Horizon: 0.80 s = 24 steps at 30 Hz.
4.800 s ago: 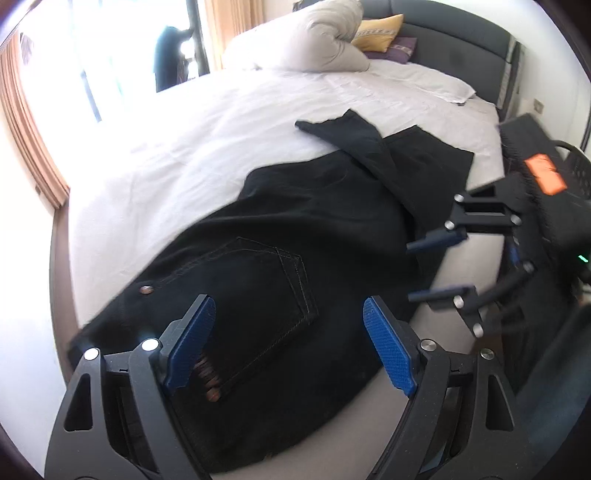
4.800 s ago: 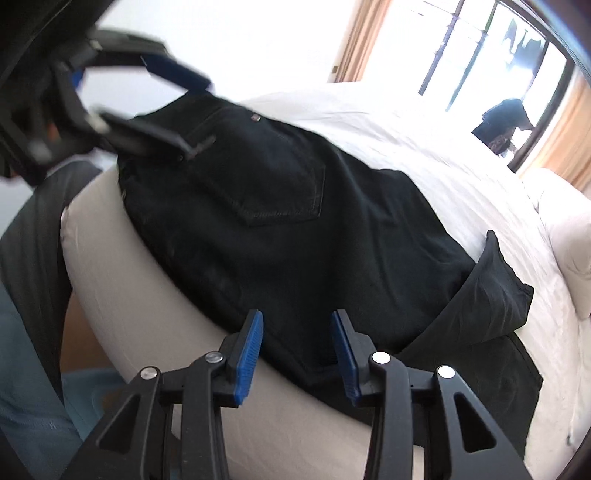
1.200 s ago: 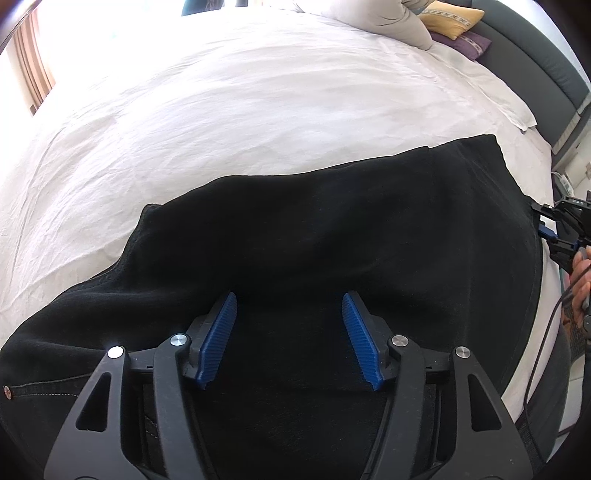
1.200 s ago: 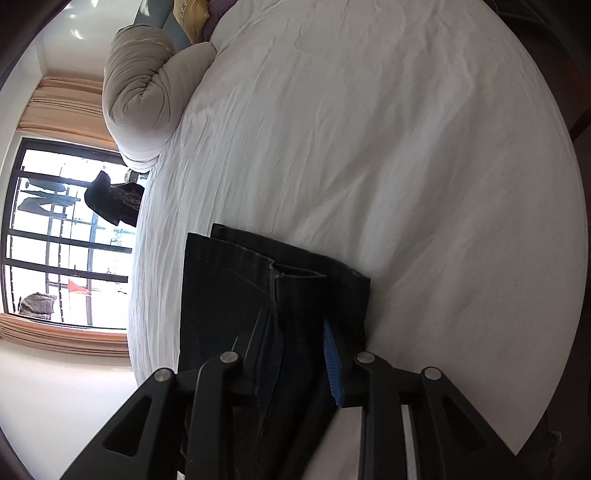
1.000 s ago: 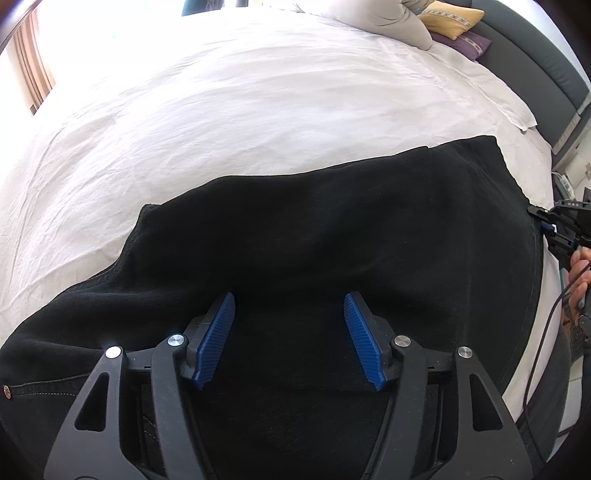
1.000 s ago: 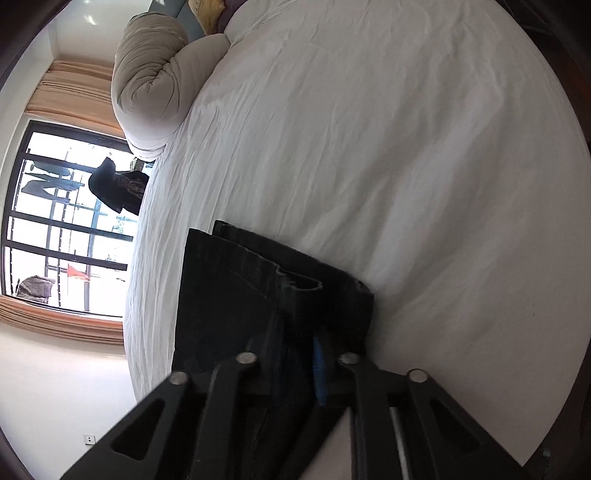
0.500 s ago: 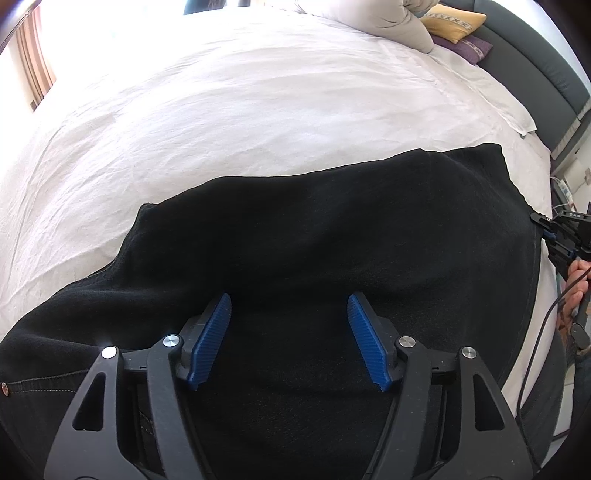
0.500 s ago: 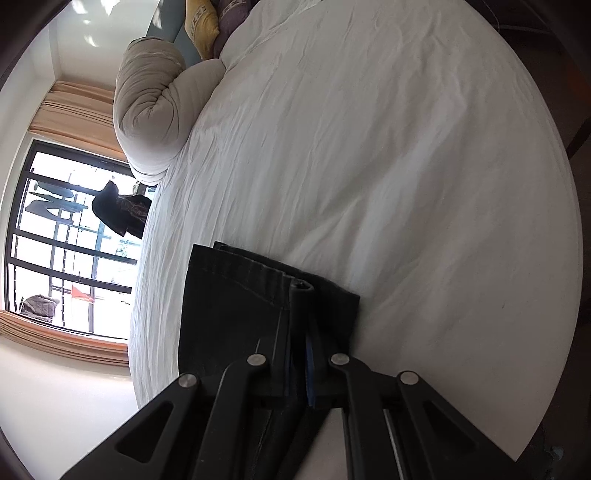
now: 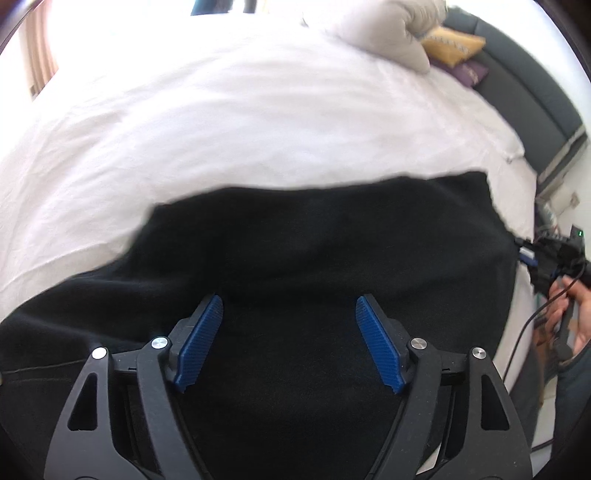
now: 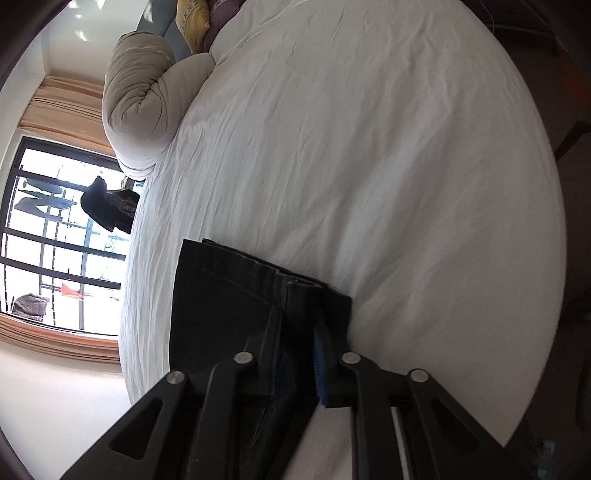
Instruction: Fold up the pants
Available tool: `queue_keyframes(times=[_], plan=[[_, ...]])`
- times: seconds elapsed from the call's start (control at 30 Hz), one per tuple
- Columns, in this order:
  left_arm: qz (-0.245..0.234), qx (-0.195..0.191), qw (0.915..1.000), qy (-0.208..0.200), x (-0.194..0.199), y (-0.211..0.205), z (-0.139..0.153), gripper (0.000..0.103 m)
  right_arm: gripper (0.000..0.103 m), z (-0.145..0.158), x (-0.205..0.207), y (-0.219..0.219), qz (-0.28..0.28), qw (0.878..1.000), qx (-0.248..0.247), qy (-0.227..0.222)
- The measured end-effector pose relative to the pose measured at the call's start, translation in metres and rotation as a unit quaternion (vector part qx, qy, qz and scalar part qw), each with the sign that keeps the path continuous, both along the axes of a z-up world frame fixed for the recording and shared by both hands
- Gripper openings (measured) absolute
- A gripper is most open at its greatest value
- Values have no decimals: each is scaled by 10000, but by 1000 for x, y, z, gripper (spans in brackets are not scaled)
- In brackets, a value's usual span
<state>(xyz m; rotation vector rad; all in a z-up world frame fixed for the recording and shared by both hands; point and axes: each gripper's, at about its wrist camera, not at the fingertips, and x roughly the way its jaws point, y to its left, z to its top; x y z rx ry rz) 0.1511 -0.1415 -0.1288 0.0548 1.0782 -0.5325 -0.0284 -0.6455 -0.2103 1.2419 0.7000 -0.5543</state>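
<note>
Left gripper [image 9: 288, 343] jaws wide and opening above black pants [image 9: 314, 258] with nothing clasped, right gripper [image 10: 299, 354] jaws narrowly parted and opening with the pants' hem edge [image 10: 295, 288] between them, pants spread folded on white bed sheet [image 9: 240, 122].

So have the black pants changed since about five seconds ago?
Yes. The pants now lie folded into one broad band across the white sheet; earlier they lay spread out with a leg flopped over towards the pillows.
</note>
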Motion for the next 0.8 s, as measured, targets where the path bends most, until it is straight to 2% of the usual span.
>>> queue_keyframes(times=[0.03,0.07,0.13,0.2,0.27,0.33,0.37,0.43,0.47,0.5,0.53,0.6,0.63,0.67,0.7,0.77,0.8], plan=[[66,-12,9999,-82,-2,7,5,74,27,9,-3,0,-54,9998,-139,94],[148,-51,9998,-142,-3,16,9,74,36,20,-6,1,-134,9988,-370,277],[316,-128,9993,-154,-5,36,11,74,36,48,-7,4,-162,9953,-907,314],[459,-112,9988,-117,-4,51,6,74,36,69,8,12,255,9927,-1177,85],[554,-95,9984,-35,-2,57,-3,74,36,80,35,32,932,9882,-1182,-281],[601,-105,9981,43,2,62,-12,74,36,77,61,55,1577,9807,-1001,-570],[583,-90,9982,81,5,63,-17,74,37,71,71,64,1775,9783,-938,-519],[531,-18,9985,95,6,61,-22,74,42,43,84,72,2041,9764,-700,-39],[480,-13,9988,79,7,59,-19,74,38,23,84,70,1973,9779,-539,423],[400,-85,9991,65,8,58,-14,74,14,7,77,63,1775,9814,-336,652],[293,-203,9994,8,10,58,-7,74,3,-1,66,54,1552,9862,-179,556],[84,-299,9994,-133,17,52,4,74,0,-2,54,42,1344,9893,-109,564],[-95,-349,9993,-85,23,47,5,74,1,2,52,40,1353,9887,-182,622],[-358,-427,9984,0,29,38,5,74,7,9,53,40,1386,9877,-282,671],[-596,-396,9974,61,35,27,2,74,20,18,55,42,1455,9866,-392,621],[-1010,-98,9946,221,45,3,-11,74,34,31,64,50,1723,9835,-476,285],[-1055,102,9941,246,51,-6,-19,74,35,33,70,56,1879,9810,-466,155]])
